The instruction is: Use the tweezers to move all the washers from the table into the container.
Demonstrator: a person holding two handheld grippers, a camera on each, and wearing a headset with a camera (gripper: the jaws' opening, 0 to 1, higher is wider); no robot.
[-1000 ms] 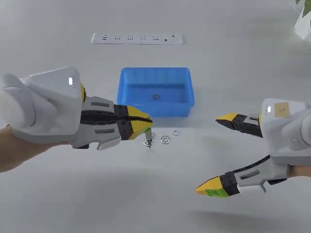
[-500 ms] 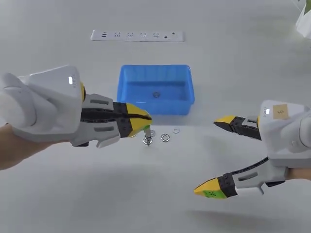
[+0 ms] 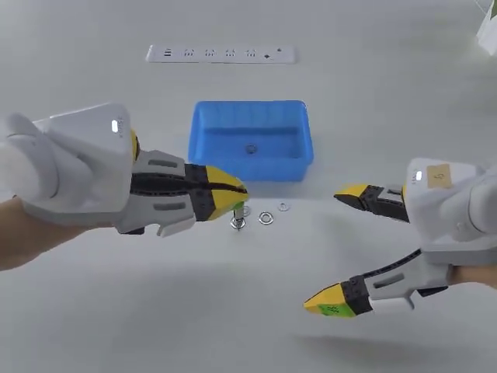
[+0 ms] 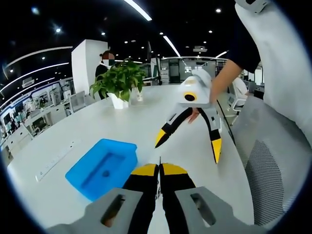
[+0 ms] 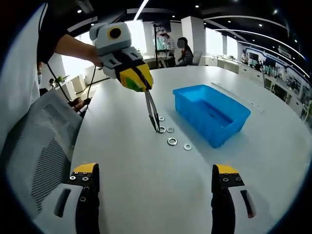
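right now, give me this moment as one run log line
left gripper: shut on tweezers | tweezers: tips at a washer on table | right gripper: open, empty | container: one washer inside

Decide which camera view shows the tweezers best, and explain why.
The right gripper view: the tweezers show full length, from the left gripper down to tips beside a washer. The head view catches their lower end; the left gripper view, a thin sliver between its jaws.

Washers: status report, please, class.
Left gripper shut on tweezers, tips at table washers. Right gripper open, aside. One washer in container. Nothing blocking.
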